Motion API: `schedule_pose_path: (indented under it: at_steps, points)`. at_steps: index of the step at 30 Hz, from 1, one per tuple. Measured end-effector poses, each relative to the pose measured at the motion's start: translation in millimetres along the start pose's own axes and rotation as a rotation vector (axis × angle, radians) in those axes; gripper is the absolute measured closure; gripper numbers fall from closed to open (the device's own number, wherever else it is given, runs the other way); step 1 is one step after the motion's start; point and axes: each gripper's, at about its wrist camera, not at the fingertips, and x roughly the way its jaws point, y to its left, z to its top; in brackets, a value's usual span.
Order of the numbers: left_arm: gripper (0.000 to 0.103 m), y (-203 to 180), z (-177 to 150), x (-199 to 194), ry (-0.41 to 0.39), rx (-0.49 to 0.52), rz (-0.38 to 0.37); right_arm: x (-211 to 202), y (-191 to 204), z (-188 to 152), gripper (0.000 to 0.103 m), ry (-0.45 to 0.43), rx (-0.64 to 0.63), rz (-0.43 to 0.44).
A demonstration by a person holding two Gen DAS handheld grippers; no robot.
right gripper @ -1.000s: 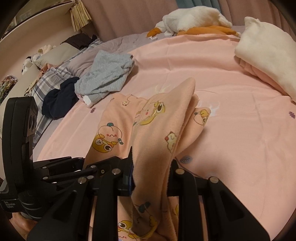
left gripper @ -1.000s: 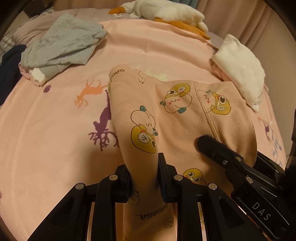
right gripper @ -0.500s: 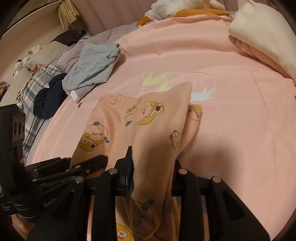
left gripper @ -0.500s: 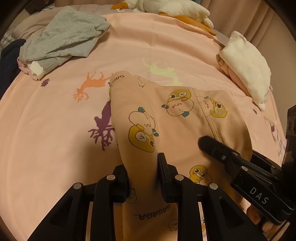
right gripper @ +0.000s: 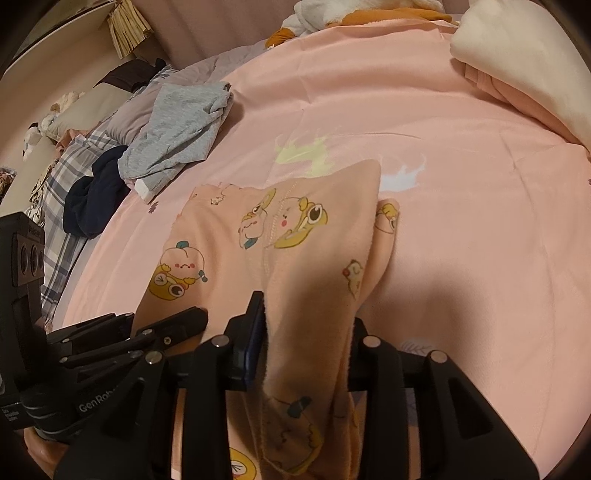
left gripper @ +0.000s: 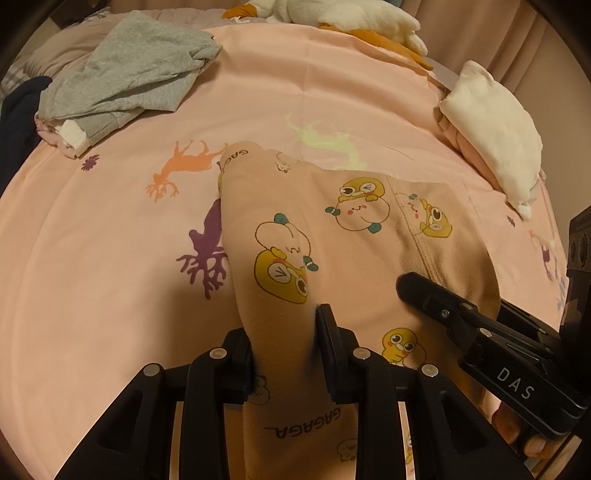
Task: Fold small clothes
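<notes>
A small peach garment printed with yellow cartoon ducks (left gripper: 354,236) lies on the pink bed sheet (left gripper: 110,258), its near edge lifted. My left gripper (left gripper: 284,328) is shut on the garment's left near edge. My right gripper (right gripper: 310,325) is shut on the right near edge (right gripper: 317,258), which drapes through its jaws. The right gripper also shows in the left wrist view (left gripper: 461,317); the left gripper shows at the lower left of the right wrist view (right gripper: 155,332).
A crumpled grey garment (left gripper: 129,74) and a dark navy one (right gripper: 96,192) lie at the far left. A folded cream and pink pile (left gripper: 495,125) sits at the far right. A white and orange plush toy (left gripper: 332,18) lies at the back. Plaid bedding (right gripper: 62,221) lies left.
Both grippers have moved forward and lower over the bed with the garment's near edge still held. More of the garment now rests flat on the sheet.
</notes>
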Motion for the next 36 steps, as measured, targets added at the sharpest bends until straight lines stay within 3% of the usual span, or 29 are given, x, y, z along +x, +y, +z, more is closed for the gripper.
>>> schedule_pose_path:
  at_steps: [36]
  points:
    - [0.067,0.9,-0.5,2.2,-0.001,0.005,0.012,5.3,-9.8,-0.3,0.060,0.024,0.053,0.014]
